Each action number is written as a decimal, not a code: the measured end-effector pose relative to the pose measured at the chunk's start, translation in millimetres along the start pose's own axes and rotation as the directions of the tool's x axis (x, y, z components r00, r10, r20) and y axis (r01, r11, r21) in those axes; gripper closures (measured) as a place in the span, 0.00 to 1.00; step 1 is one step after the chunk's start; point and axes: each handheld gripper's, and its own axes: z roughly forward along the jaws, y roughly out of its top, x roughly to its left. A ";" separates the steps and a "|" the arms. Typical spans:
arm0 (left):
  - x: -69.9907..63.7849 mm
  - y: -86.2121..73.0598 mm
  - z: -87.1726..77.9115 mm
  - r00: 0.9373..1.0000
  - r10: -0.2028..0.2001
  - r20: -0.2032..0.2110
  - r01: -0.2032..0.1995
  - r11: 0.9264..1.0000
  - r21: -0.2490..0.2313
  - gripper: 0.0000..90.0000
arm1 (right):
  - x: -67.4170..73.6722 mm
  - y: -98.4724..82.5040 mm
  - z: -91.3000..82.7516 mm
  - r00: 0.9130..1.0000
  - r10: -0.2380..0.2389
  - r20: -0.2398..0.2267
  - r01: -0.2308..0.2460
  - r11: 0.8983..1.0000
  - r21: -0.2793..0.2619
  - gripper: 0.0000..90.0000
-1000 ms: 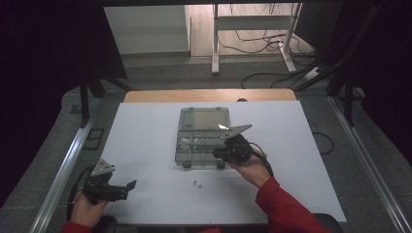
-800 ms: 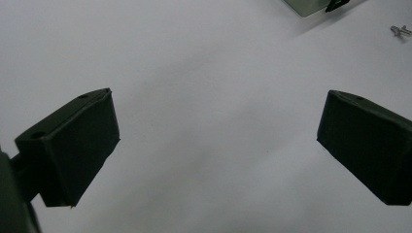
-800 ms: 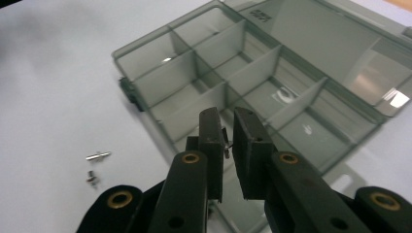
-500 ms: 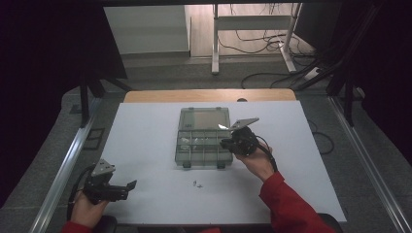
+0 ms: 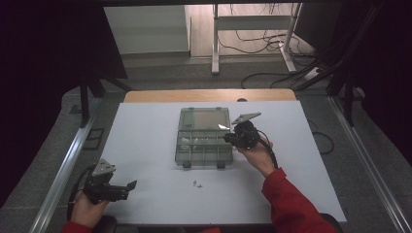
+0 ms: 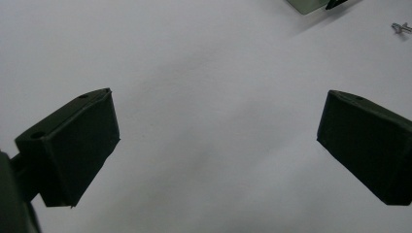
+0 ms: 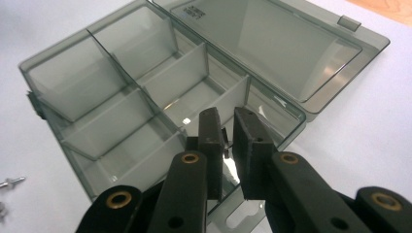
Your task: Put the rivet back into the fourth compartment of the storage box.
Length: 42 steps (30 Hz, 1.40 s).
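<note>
A clear grey compartment box (image 5: pixel 203 137) is lying open near the middle of the white table (image 5: pixel 145 145), its lid folded back toward the far edge. The right gripper (image 7: pixel 228 127) is hovering over the box's right side, its jaws clenched nearly together on a small dark part (image 7: pixel 225 136), too small to identify. The left gripper (image 5: pixel 130 185) is resting near the table's near left corner, jaws released and wide apart. Two small screws (image 5: pixel 198 183) are lying on the table just in front of the box.
</note>
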 end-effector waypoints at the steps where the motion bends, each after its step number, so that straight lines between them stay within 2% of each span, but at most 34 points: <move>1: 0.1 0.1 0.0 1.000 0.003 0.000 -0.003 1.000 0.002 0.02 | -1.1 0.6 4.0 1.000 -0.013 0.010 0.013 1.000 0.018 0.91; 6: 0.4 -0.1 -0.1 1.000 -0.001 0.000 0.001 1.000 -0.001 0.02 | -2.4 0.8 8.6 1.000 -0.020 0.019 0.020 0.999 0.030 0.90; 9: 0.4 -0.2 -0.1 1.000 -0.001 0.000 0.001 1.000 -0.001 0.02 | -3.3 1.0 7.1 1.000 -0.010 0.026 0.010 1.000 0.023 0.85; 18: 0.3 -0.1 -0.5 1.000 0.004 0.001 -0.004 1.000 0.000 0.02 | -0.2 1.9 3.1 1.000 -0.012 0.025 0.011 0.999 0.030 0.78; 32: 0.4 -0.2 -0.7 1.000 0.001 0.003 -0.001 1.000 -0.004 0.02 | 15.9 0.2 -14.4 0.999 -0.034 0.003 0.034 0.999 0.012 0.54; 35: 0.4 -0.2 -0.6 1.000 0.002 0.003 -0.002 1.000 -0.004 0.02 | 20.7 -2.2 -19.1 0.999 -0.027 -0.024 0.027 1.000 0.000 0.44; 40: 0.6 -0.2 -0.5 1.000 -0.001 0.004 0.001 1.000 -0.005 0.02 | 30.6 -5.6 -24.8 0.998 -0.049 -0.027 0.049 0.999 0.009 0.37; 42: 0.6 -0.2 -0.5 1.000 0.000 0.004 0.000 1.000 -0.005 0.02 | 33.4 -6.3 -26.0 0.999 -0.044 -0.033 0.044 0.999 0.014 0.34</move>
